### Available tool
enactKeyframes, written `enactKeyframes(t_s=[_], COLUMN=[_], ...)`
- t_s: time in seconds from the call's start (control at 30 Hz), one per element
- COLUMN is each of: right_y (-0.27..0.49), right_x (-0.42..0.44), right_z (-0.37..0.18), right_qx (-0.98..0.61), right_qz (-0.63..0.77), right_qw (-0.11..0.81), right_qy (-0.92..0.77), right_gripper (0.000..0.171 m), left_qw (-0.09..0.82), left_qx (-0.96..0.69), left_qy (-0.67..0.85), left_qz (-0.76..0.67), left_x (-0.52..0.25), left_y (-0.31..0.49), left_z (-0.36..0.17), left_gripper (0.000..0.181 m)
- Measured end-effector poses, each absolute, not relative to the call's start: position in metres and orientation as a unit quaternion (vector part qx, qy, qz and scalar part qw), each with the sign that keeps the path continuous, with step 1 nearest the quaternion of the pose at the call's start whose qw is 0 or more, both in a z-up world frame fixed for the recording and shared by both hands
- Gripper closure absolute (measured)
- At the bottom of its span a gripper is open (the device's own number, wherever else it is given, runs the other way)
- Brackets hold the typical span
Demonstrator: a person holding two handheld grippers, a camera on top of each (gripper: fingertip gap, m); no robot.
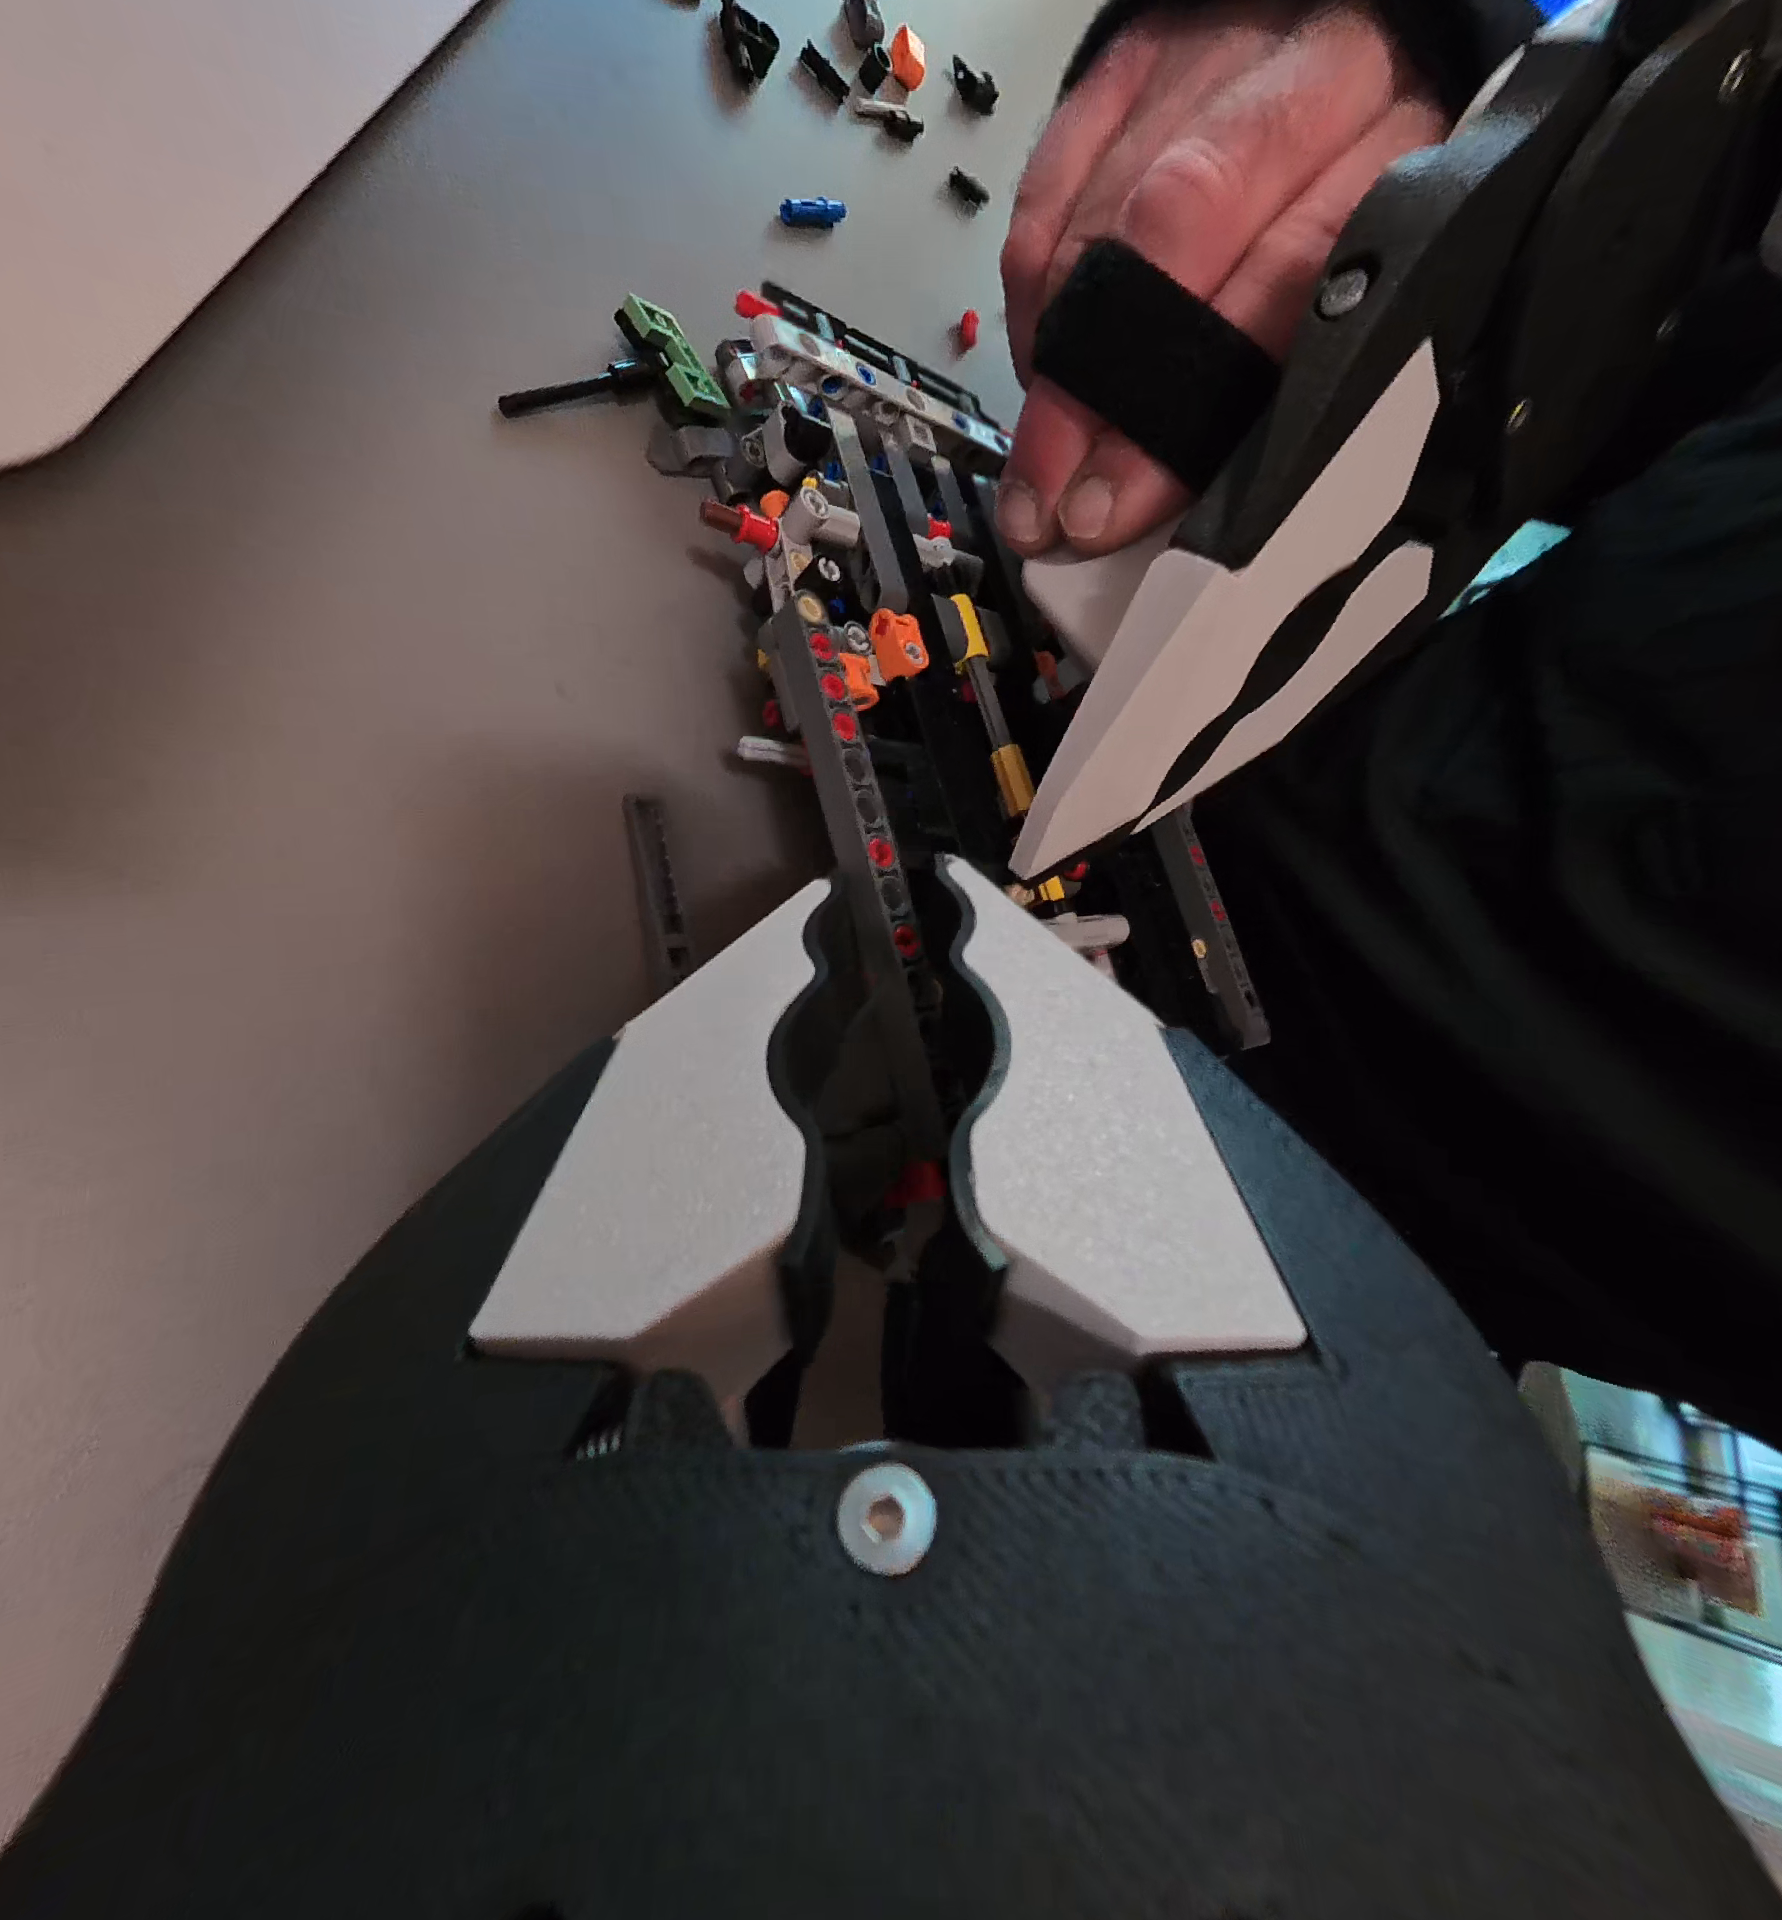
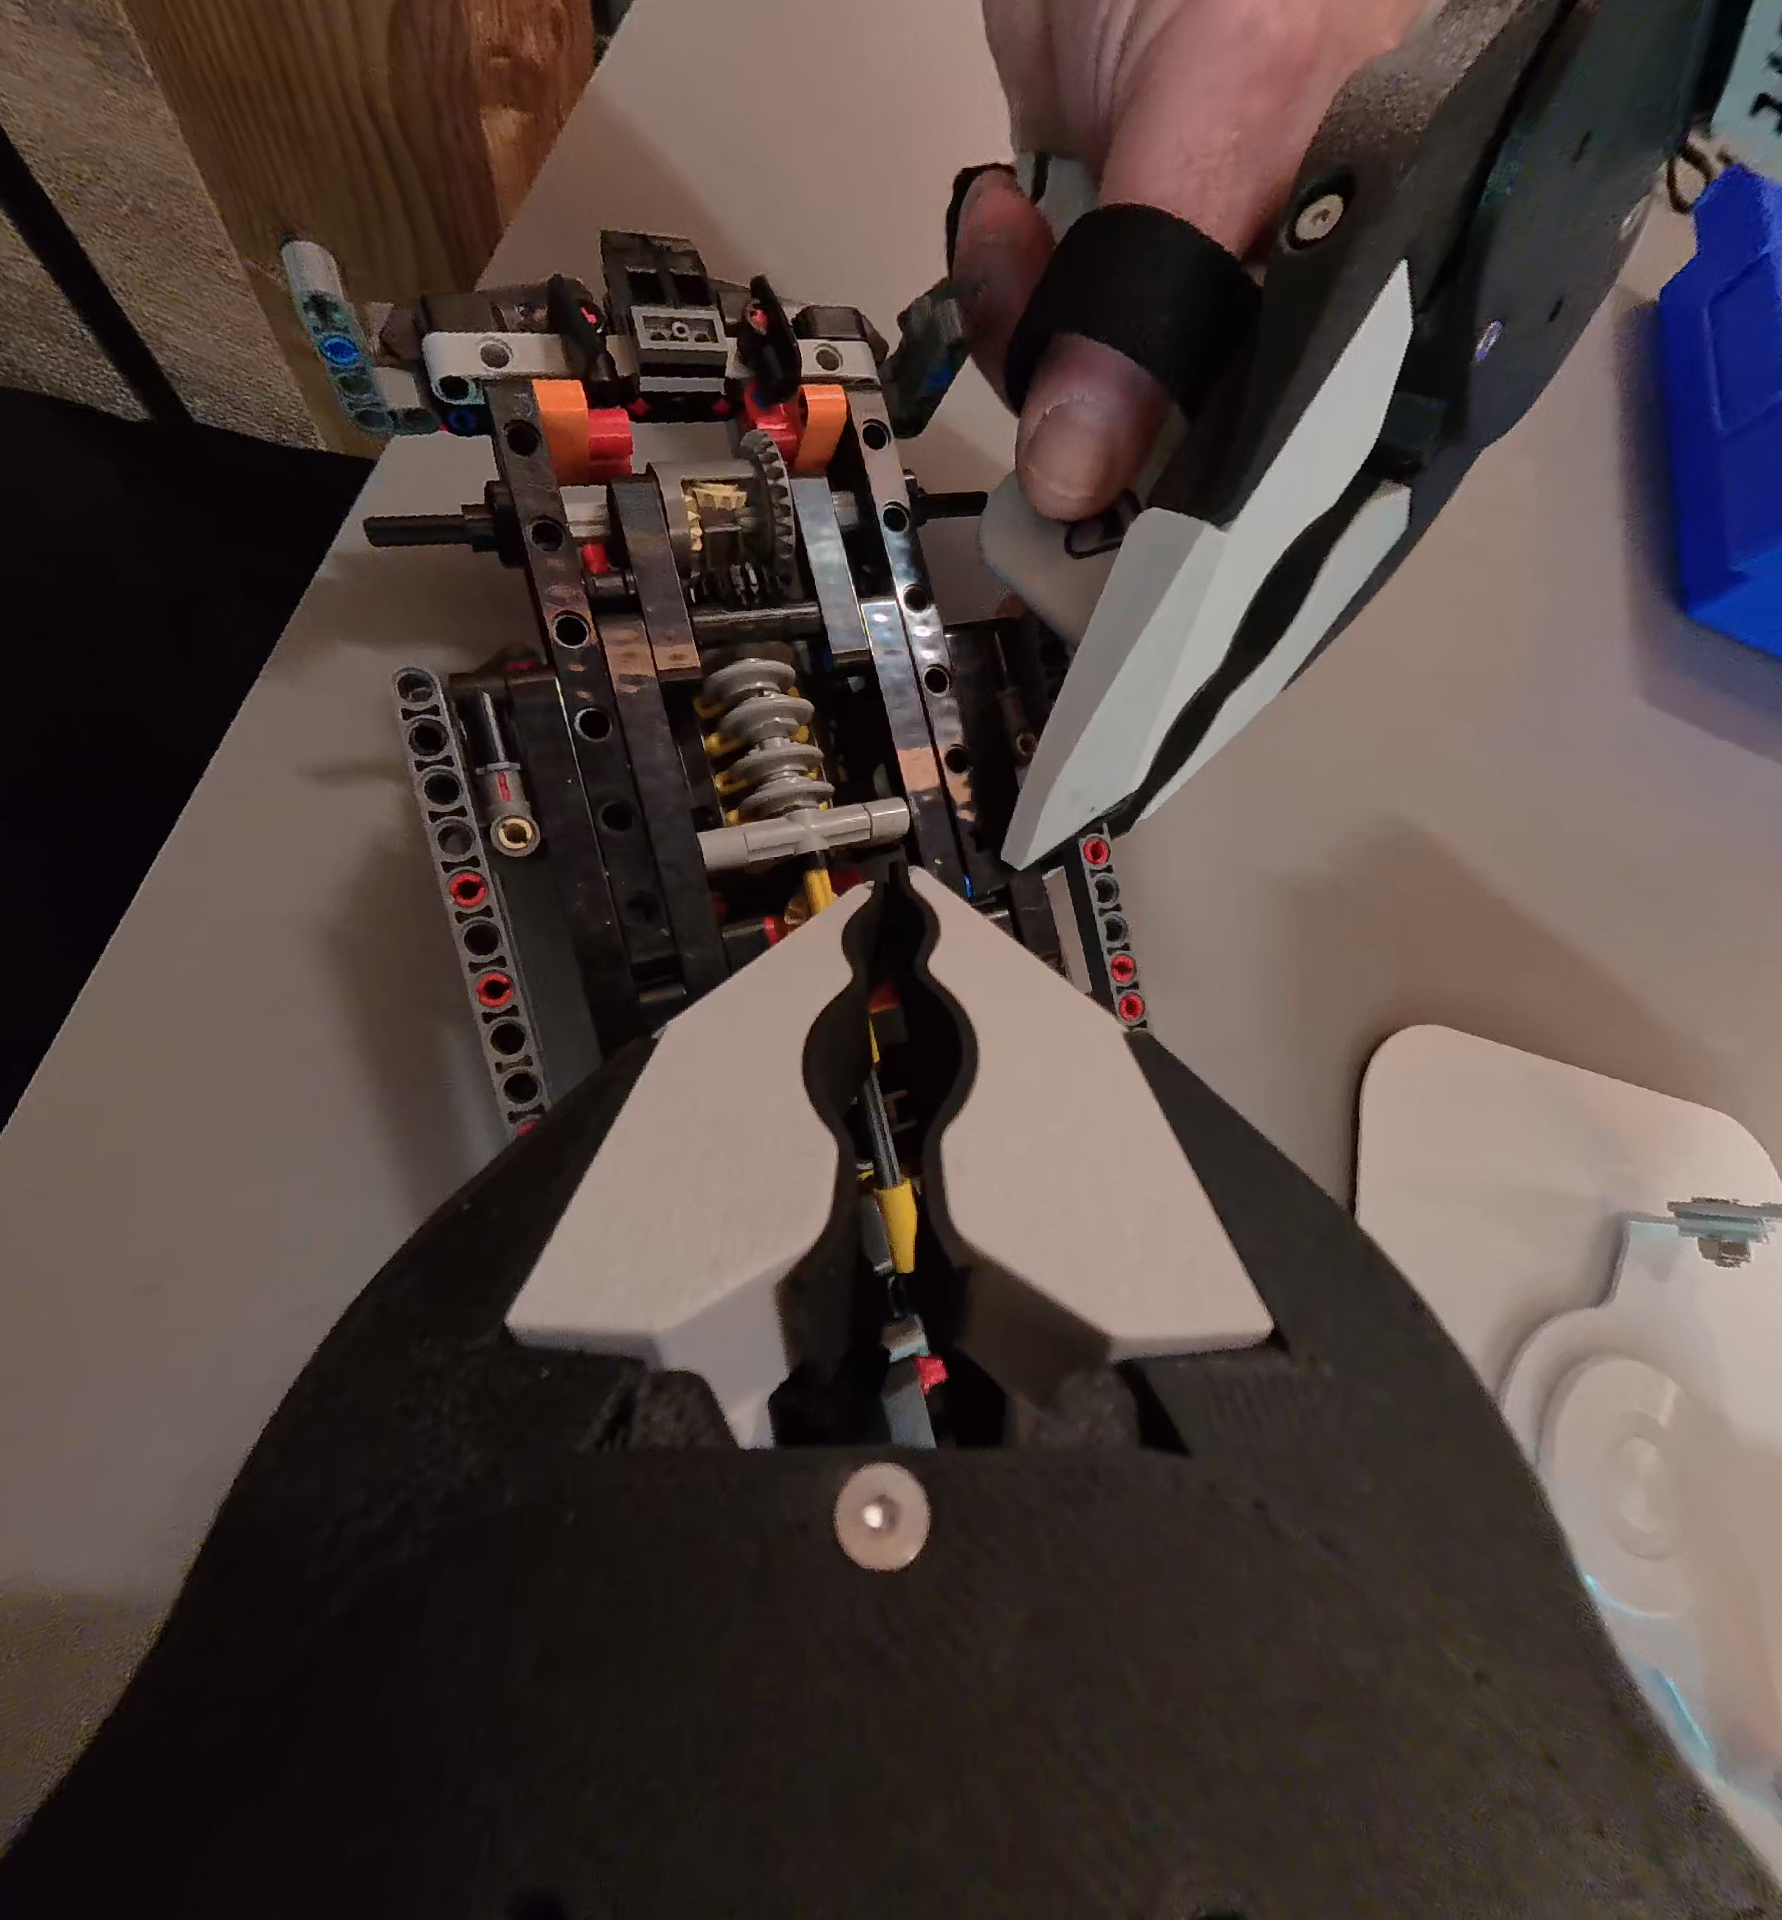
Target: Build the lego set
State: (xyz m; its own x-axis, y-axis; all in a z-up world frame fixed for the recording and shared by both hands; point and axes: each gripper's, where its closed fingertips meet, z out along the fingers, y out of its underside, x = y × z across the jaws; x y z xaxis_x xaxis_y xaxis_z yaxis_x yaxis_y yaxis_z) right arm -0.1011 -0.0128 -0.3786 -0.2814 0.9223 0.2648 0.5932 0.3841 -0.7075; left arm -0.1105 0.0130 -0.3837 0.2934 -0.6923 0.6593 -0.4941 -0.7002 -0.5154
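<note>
The lego model (image 2: 679, 665) sits on the desk (image 2: 1386, 935), near its edge. In the left wrist view loose pieces (image 1: 866, 73) lie scattered on the desk beyond the model's far end, well apart from it. In the right wrist view a bin (image 2: 1760, 436) stands to the model's right, and a flat board (image 2: 1469, 1164) lies nearer, also to the right

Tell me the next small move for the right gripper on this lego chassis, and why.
Probably press the yellow axle further in. The right gripper is closed around it at the lego chassis, while the left gripper clamps a grey side beam, apparently steadying the build.
</note>
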Motion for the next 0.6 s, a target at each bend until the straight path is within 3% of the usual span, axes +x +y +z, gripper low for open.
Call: enactKeyframes(t_s=[0.6], right_y=[-0.0134], right_x=[-0.0981], right_z=[-0.3791], right_qx=[-0.495], right_qz=[0.236], right_qw=[0.351], right_qy=[-0.759], right_gripper=[0.171], left_qw=[0.080], left_qx=[-0.786], left_qy=[0.369], left_qz=[-0.489], left_x=[-0.1039], left_y=[0.0131], left_z=[-0.3839], left_gripper=[0.169])
